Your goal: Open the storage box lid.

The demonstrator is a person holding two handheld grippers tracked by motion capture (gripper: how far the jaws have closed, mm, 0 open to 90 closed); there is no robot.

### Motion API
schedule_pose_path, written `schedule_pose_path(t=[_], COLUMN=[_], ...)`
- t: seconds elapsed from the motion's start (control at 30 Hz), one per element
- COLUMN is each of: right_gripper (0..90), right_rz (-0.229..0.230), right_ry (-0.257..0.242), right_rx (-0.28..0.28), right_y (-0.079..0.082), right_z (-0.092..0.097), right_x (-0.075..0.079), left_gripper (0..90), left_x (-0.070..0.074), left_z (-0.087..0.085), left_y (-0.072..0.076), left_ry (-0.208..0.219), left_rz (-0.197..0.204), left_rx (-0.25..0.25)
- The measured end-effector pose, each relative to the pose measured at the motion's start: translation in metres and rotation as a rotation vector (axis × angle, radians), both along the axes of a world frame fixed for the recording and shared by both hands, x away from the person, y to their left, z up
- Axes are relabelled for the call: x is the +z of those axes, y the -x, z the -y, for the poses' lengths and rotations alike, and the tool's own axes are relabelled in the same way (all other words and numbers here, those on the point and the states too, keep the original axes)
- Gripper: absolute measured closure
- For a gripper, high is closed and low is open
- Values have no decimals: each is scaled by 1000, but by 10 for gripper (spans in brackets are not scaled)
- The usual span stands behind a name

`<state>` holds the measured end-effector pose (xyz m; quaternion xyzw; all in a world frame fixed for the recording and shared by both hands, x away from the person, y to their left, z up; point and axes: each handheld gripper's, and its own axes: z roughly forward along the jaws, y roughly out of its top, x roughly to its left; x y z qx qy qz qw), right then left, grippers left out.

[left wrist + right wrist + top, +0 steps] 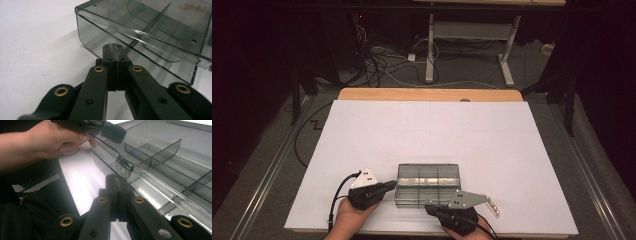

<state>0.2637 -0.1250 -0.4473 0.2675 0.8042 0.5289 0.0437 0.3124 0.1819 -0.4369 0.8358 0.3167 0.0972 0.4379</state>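
Note:
A smoky clear plastic compartment box (427, 182) lies near the front edge of the white table top (432, 130), its lid slightly raised. My left gripper (391, 186) is shut, with its tips against the box's left end. In the left gripper view the closed tips (115, 48) touch the side wall of the box (150, 27) just under the lid rim. My right gripper (430, 206) is shut at the box's front side. In the right gripper view its tips (117, 178) sit just below the front latch (124, 166) of the box (162, 157). Nothing is between either pair of jaws.
Inner dividers (152, 152) split the box into several compartments. A hand (50, 142) holding the left gripper shows by the box's far corner. Behind the white top runs a wooden table edge (429, 94); cables (377, 62) and a white desk frame (472, 35) stand on the floor beyond.

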Motion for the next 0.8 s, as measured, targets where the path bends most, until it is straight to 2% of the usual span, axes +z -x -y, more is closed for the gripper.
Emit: schedule_pose_path(t=[0.6,0.8], right_gripper=[900,900], right_rz=[22,33], right_ry=[-20,-23], right_rx=[2,5], right_y=[-4,-6], right_z=[0,0], right_x=[9,12], left_gripper=[879,879], left_x=[3,8], left_z=[-7,-8], left_y=[10,17], left_ry=[40,78], left_rz=[11,9], left_rx=[-14,-28])
